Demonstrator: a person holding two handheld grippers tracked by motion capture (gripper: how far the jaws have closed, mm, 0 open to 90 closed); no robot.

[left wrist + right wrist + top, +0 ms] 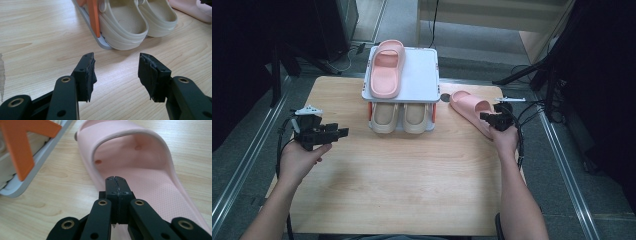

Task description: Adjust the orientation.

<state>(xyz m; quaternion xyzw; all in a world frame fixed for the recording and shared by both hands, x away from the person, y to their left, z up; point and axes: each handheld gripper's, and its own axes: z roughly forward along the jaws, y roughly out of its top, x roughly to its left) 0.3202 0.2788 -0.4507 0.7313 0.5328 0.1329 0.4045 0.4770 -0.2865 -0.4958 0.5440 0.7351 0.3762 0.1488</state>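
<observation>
Two grippers: left gripper (343, 132) gapes wide, empty, at nine o'clock; right gripper (484, 117), jaws pressed together, over pink slipper (472, 107) at three o'clock.

Four slippers are here: two pink and two beige. One pink slipper (385, 69) lies on the top shelf of the single small shoe rack (422, 75) at the table's (402, 180) far edge, and the other pink slipper (472, 111) lies on the table toward its far right corner. The two beige slippers (401, 117) sit side by side on the rack's lower shelf.
</observation>
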